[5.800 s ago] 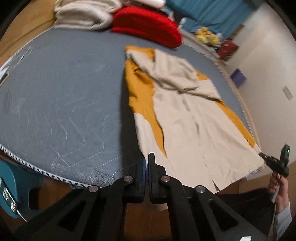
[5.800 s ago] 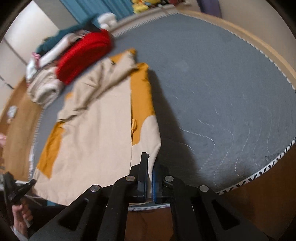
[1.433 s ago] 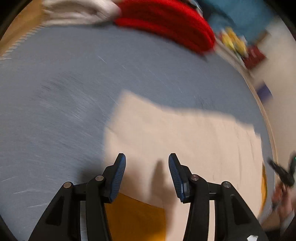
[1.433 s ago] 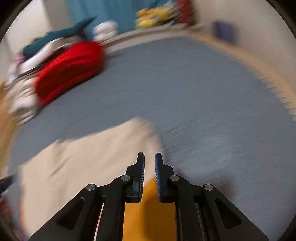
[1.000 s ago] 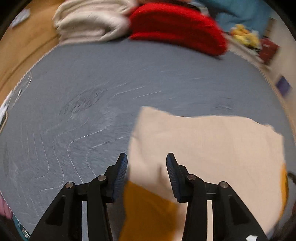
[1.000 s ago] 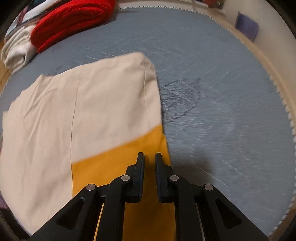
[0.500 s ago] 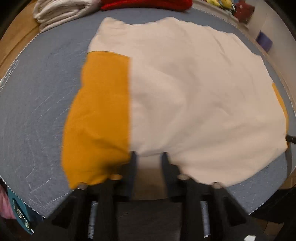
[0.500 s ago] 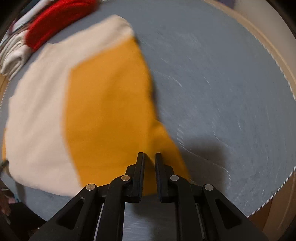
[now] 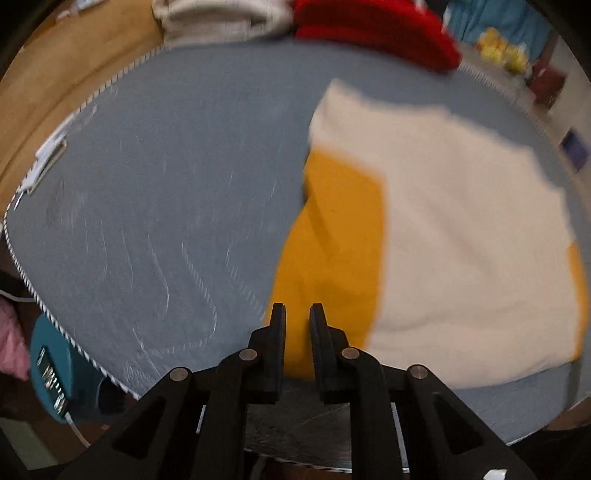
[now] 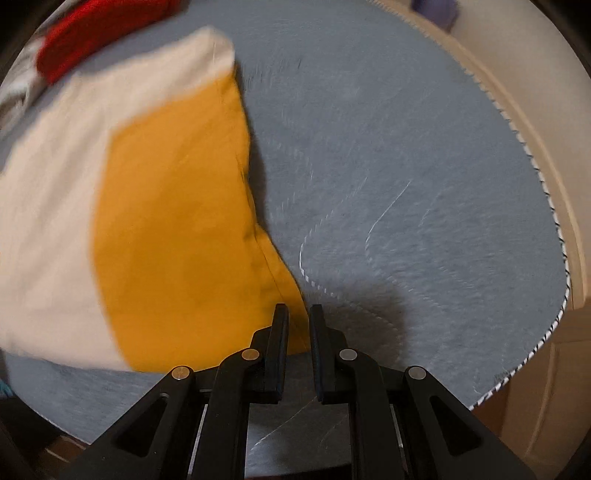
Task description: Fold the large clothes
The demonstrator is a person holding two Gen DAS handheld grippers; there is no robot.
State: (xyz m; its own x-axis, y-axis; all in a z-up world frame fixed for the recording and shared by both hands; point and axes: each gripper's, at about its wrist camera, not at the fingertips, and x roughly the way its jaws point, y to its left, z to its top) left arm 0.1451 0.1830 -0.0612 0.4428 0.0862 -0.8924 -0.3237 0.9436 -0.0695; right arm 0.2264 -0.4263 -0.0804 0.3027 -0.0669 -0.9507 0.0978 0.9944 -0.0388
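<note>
A cream garment (image 9: 461,240) with mustard side panels lies folded on the grey mattress (image 9: 166,184). In the left wrist view my left gripper (image 9: 297,314) hovers at the near left mustard corner. Its jaws stand a narrow gap apart and mustard cloth shows through the gap, with nothing pinched. In the right wrist view the garment (image 10: 166,221) fills the left half. My right gripper (image 10: 297,314) sits at the near right mustard corner. Its jaws are drawn almost together with no cloth pressed between the pads. A dark shadow lies just right of it.
A red cushion (image 9: 369,26) and a cream bundle (image 9: 221,18) lie at the far end of the mattress. A teal device (image 9: 51,373) sits on the floor at the near left. Bare mattress (image 10: 406,166) stretches right of the garment to the zigzag-trimmed edge (image 10: 546,206).
Both grippers have drawn back from the middle of the folded garment to its near edge. The left jaws have narrowed from wide open to a slim gap. The right jaws look unchanged.
</note>
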